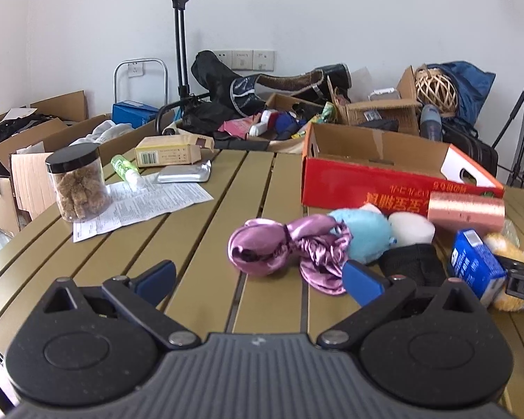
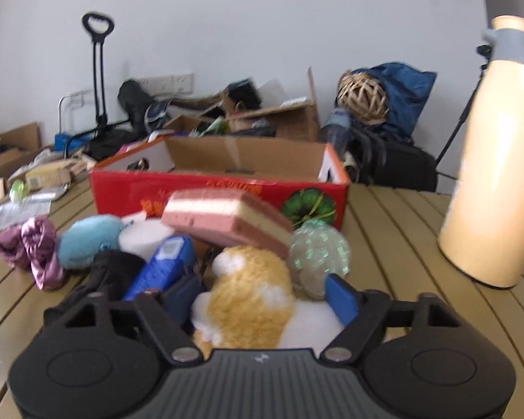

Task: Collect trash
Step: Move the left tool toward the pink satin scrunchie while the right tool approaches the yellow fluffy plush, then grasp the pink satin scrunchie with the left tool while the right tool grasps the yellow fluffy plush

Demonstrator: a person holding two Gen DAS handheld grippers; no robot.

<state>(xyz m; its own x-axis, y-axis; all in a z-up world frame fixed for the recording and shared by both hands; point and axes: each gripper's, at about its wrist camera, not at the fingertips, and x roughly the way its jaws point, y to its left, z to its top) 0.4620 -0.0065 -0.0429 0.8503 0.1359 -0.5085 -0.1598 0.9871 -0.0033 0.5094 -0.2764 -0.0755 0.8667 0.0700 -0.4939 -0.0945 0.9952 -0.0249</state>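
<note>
Left claw wide open, nothing gripped; purple satin cloth just beyond on worktop, red box far right.

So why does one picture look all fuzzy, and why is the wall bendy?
Right wrist view: smeared, likely motion blur; the yellow plush toy and striped sponge look soft. Left wrist view: sharper; the purple satin cloth and jar are crisp. Both views: a fisheye lens curves the edges and darkens the corners.
</note>
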